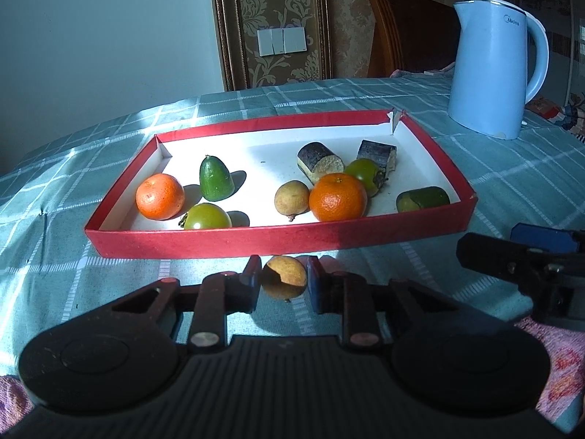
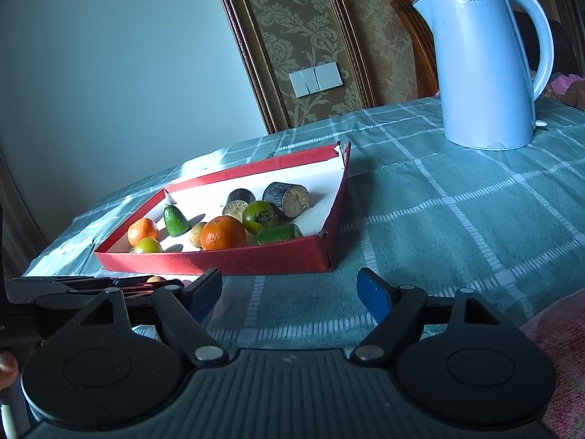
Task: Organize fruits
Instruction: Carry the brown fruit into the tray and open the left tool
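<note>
My left gripper (image 1: 285, 277) is shut on a small tan round fruit (image 1: 285, 277) on the cloth, just in front of the red tray's near wall (image 1: 278, 239). In the tray lie two oranges (image 1: 159, 196) (image 1: 337, 197), two green tomatoes (image 1: 207, 217) (image 1: 364, 172), a green cucumber end (image 1: 215, 179), another tan fruit (image 1: 291, 198), a green piece (image 1: 422, 198) and two dark cut chunks (image 1: 320, 161). My right gripper (image 2: 290, 296) stands open over bare cloth, right of the left gripper (image 2: 109, 285), with nothing between its fingers. The same tray (image 2: 256, 258) lies ahead of it to the left.
A pale blue electric kettle (image 1: 493, 69) stands on the checked teal tablecloth (image 2: 457, 201) behind and right of the tray. A wooden chair back (image 1: 398, 29) and a wall with light switches (image 1: 281, 41) lie beyond the table. A pink patterned cloth (image 2: 555, 347) covers the near right edge.
</note>
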Tool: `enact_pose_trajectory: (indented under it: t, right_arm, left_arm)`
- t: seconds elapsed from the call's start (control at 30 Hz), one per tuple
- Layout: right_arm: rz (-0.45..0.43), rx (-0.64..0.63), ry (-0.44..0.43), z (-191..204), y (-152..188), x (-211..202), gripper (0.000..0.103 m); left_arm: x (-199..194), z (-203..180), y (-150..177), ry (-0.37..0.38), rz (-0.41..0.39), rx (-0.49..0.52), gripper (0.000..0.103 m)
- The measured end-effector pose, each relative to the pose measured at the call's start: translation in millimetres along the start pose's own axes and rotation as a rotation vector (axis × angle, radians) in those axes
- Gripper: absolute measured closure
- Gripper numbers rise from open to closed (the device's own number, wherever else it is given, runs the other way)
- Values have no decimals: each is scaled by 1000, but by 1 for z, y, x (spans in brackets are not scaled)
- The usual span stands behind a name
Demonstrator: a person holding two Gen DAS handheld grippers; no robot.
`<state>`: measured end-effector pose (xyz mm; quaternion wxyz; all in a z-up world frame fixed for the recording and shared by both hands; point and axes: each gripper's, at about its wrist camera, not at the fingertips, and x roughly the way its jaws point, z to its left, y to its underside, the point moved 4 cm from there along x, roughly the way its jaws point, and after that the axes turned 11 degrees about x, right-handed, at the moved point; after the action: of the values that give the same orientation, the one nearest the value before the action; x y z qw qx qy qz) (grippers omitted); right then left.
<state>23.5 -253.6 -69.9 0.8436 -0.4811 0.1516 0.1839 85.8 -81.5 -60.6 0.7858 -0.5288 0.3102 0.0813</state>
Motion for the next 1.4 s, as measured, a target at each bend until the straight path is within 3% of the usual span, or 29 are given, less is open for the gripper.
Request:
enact_pose_trajectory:
  t: [0.43, 0.63, 0.9, 1.4]
  right_arm:
    - [17, -17, 26, 1, 1, 4, 22]
    - [22, -16, 31, 1, 1, 6, 22]
    - [31, -18, 32, 2, 1, 7, 22]
    - [40, -22, 39, 2, 1, 11, 22]
  left_arm:
    - [1, 18, -44, -28, -90, 13, 79]
    - [47, 39, -61, -35, -38, -35, 79]
    - [88, 42, -71, -65, -14, -12, 79]
    - [120, 40, -72, -64, 27, -15, 79]
